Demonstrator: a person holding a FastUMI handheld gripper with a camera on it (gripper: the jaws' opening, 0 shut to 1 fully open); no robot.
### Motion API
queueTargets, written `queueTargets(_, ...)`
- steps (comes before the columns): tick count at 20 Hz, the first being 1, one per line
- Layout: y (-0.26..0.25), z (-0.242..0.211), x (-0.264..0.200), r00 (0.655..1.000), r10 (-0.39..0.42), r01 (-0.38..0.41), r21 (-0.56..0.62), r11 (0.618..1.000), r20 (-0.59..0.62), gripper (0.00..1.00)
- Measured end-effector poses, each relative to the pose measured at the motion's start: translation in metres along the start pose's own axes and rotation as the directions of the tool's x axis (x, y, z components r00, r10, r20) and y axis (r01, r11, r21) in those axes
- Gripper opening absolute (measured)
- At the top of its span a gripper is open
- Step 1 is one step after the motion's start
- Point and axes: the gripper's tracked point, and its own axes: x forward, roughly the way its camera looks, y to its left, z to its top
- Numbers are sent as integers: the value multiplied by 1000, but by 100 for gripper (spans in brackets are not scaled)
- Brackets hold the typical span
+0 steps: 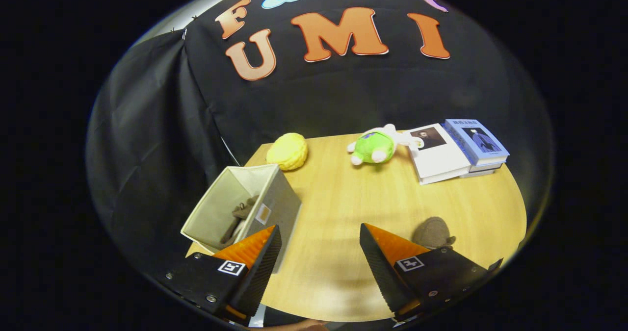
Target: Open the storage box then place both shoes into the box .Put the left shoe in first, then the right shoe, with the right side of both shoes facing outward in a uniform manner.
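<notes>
One shoe (pixel 239 218) already sits inside the storage box (pixel 274 201), which stands open-topped on the worktop (pixel 343 198) just ahead of the left finger. The second shoe (pixel 432 233) lies on the worktop just beyond the right finger's tip, partly hidden behind it. Gripper (pixel 320 235) jaws are wide apart with nothing between them, only bare worktop in the gap.

Key relation: the remaining shoe is off to the right of the jaw line, not between the fingers, so the gripper likely needs to shift right and slightly forward to centre on it. Only a rounded end of that shoe shows; its long axis can't be told from here, so the approach angle is a guess until more of it is visible.

Box is on the opposite side, so the carry probably runs right to left across the gap. Judging by the task order, the shoe in the box should be the left one and this one the right
</notes>
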Motion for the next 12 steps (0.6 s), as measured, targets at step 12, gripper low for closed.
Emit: queueTargets(12, -148, -93, -8, 981, -167, 173, 61, 983, -96, 95)
